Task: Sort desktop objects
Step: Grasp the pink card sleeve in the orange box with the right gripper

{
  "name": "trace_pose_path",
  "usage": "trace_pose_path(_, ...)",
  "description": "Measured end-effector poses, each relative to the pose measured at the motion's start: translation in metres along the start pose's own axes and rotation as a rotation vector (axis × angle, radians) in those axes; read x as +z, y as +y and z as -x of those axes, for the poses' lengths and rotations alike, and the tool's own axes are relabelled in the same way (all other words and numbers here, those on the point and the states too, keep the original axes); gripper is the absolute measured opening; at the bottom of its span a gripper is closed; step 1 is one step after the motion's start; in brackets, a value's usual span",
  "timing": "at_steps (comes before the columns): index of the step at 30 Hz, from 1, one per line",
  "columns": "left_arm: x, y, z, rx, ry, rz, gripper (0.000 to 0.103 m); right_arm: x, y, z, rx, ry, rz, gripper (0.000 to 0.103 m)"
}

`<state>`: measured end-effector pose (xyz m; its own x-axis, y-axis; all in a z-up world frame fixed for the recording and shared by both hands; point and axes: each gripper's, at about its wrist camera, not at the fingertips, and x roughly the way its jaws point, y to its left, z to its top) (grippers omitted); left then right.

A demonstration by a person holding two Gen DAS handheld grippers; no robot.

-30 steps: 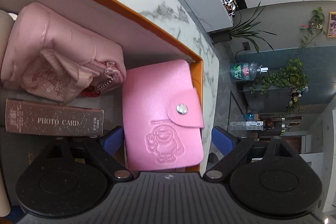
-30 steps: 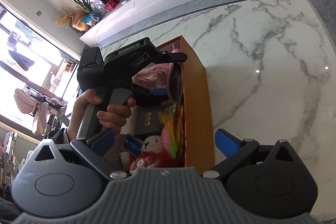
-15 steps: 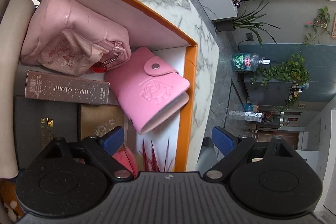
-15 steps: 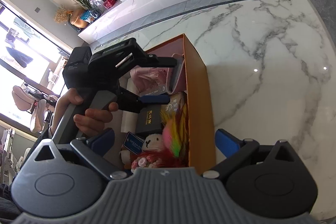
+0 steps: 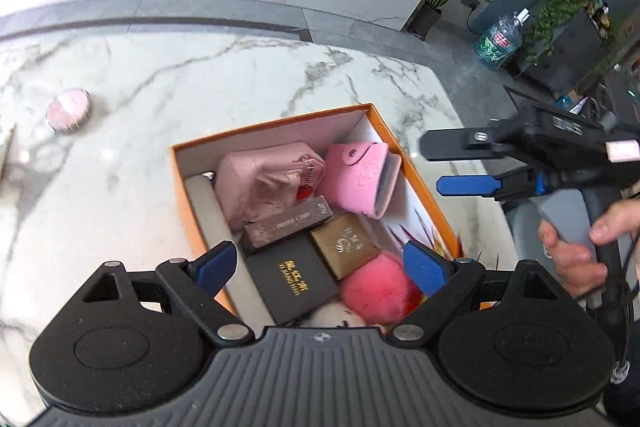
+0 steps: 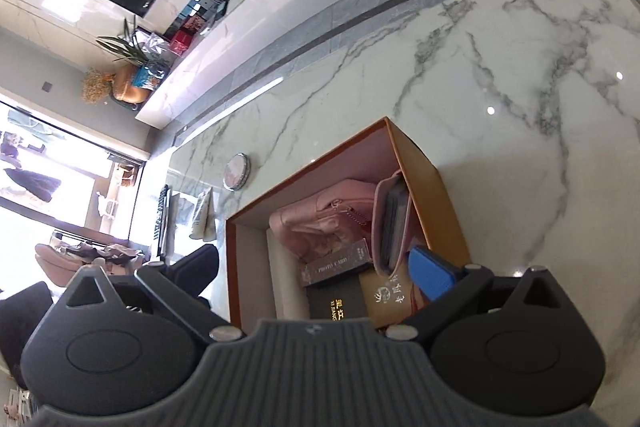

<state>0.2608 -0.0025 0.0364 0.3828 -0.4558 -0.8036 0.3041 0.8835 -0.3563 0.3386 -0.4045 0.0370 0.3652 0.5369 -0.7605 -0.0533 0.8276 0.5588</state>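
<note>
Several items fill the orange box (image 5: 178,163) on the marble table (image 5: 240,75); the pink card wallet (image 5: 362,179) leans in its far right corner beside the pink pouch (image 5: 264,179). Left gripper (image 5: 320,263) hovers above, jaws spread, empty. Right gripper (image 5: 444,163): jaws spread, empty.

The brown box (image 6: 335,267) read "PHOTO CARD". The black box (image 5: 293,280) carried gold characters over "XI JIANG", possibly. The tan box (image 6: 386,301) bore Chinese characters too blurred to read.
</note>
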Motion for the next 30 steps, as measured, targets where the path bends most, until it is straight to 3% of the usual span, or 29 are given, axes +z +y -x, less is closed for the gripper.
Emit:
trace_pose_path(3,-0.009,0.008,0.013,-0.037,-0.025,-0.001,0.103,-0.001,0.005,-0.026,-0.128,0.01,-0.013,0.088)
trace_pose_path(6,-0.013,0.02,0.021,-0.052,-0.076,0.042,0.103,-0.007,0.016,-0.039,-0.261,-0.053,0.043,0.078)
trace_pose_path(11,-0.016,0.037,0.026,-0.047,-0.101,0.055,0.103,-0.018,0.037,-0.056,-0.451,-0.104,0.095,0.074)
trace_pose_path(16,-0.019,0.048,0.023,-0.068,-0.114,0.053,0.103,-0.015,0.035,-0.076,-0.541,-0.102,0.04,0.071)
trace_pose_path(19,-0.019,0.05,0.025,-0.086,-0.128,0.027,0.103,-0.01,0.037,-0.079,-0.565,-0.165,0.002,0.059)
trace_pose_path(23,-0.02,0.053,0.027,-0.099,-0.151,0.023,0.103,-0.008,0.045,-0.091,-0.607,-0.149,0.079,0.051)
trace_pose_path(25,-0.021,0.055,0.028,-0.111,-0.154,0.029,0.103,-0.009,0.044,-0.094,-0.613,-0.134,0.101,0.028)
trace_pose_path(30,-0.023,0.061,0.028,-0.121,-0.156,0.037,0.103,-0.016,0.046,-0.093,-0.633,-0.131,0.267,0.02)
